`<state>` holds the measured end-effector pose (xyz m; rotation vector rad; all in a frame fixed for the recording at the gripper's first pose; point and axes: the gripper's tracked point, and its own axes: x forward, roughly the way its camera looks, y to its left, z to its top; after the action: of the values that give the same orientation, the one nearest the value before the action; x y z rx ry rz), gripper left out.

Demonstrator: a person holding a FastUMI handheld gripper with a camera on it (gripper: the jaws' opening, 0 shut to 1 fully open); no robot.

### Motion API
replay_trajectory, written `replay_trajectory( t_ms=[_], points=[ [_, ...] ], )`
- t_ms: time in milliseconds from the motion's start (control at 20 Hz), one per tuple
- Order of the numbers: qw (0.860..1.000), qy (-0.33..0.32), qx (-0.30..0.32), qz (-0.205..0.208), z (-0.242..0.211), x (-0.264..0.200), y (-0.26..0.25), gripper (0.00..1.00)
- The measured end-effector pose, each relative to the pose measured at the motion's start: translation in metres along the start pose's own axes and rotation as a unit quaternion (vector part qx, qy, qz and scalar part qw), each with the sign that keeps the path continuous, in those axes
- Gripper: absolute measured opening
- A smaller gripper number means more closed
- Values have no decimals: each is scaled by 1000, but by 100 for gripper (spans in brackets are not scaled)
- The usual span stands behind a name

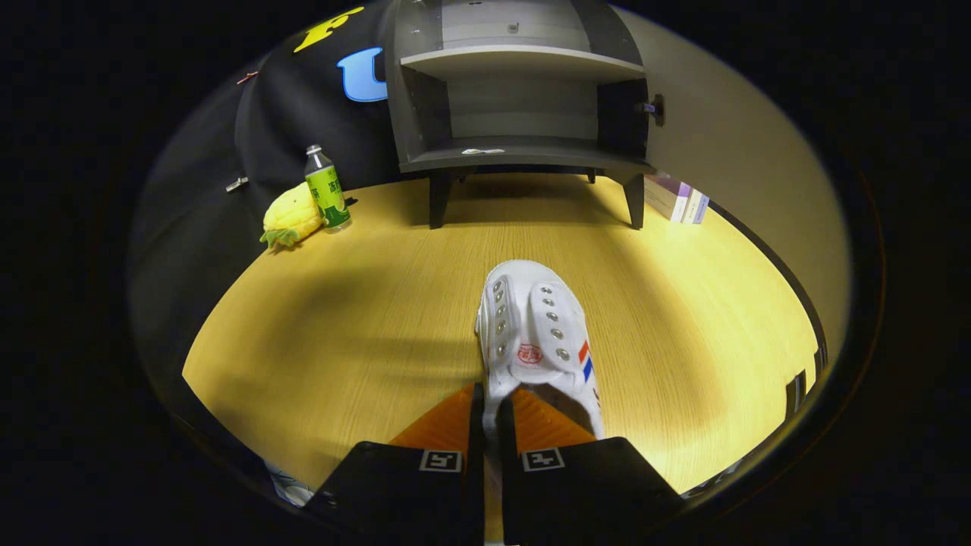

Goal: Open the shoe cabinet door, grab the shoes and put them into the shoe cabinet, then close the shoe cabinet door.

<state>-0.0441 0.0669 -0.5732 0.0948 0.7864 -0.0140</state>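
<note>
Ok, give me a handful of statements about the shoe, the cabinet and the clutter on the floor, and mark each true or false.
1. The shoe cabinet stands open, its shelves showing. True.
2. The white shoe already sits on the cabinet's lower shelf. False: it is out in front of the cabinet, over the wooden floor, its heel edge pinched between the fingers.
3. The gripper is shut on the shoe. True.
4. The green-labelled bottle lies on its side. False: it stands upright beside the pineapple toy.
5. Boxes lie by the cabinet's right leg. True.
</note>
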Motion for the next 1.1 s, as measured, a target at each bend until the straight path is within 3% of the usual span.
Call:
replay_trajectory(
  t_ms=[450, 550, 600, 900, 1100],
  points=[
    [1000, -3, -4, 7, 10, 16, -1, 14],
    [1000, -5, 4, 4, 7, 18, -2, 9],
    [1000, -4, 5, 2, 9, 17, -1, 5],
    [1000, 3, 9, -3, 13, 11, -7, 5],
    [1000, -21, -2, -2, 42, -8, -5, 5]
  ],
)
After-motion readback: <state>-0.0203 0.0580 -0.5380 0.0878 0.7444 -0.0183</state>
